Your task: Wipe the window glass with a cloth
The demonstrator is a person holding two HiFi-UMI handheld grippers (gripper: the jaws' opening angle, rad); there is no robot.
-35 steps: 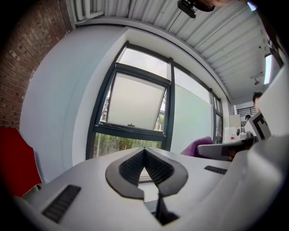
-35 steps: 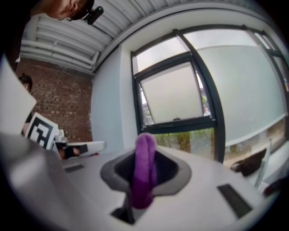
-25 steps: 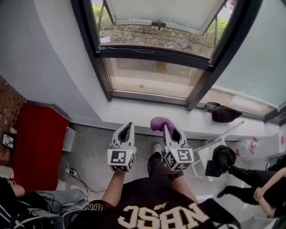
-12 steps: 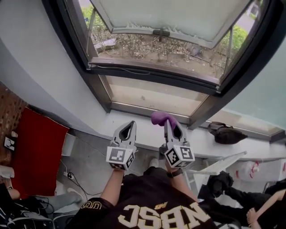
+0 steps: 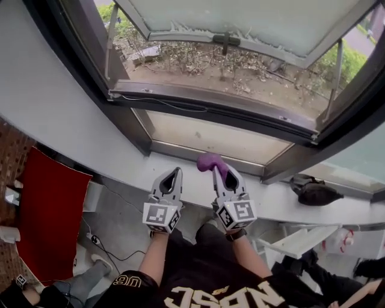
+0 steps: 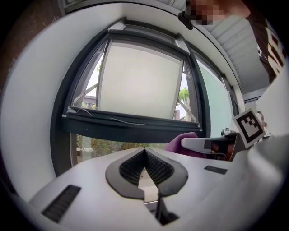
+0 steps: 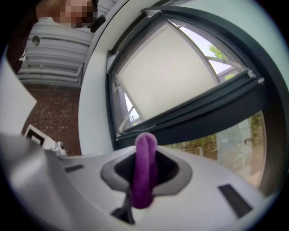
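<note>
Head view: the left claw (image 5: pixel 171 175) and the right claw (image 5: pixel 220 172) are held side by side over the white sill (image 5: pixel 274 195), near the lower window glass (image 5: pixel 210 135). A purple cloth (image 5: pixel 209 161) is clamped in the right claw, and its folded end sticks out toward the glass. The left claw's jaws are pressed together with nothing between them. A tilted-out sash (image 5: pixel 252 18) is seen beyond, farther up.

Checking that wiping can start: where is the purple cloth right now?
In the head view the purple cloth is pinched in the right gripper, right of centre. It shows against the white sill, just below the lower window pane.
</note>
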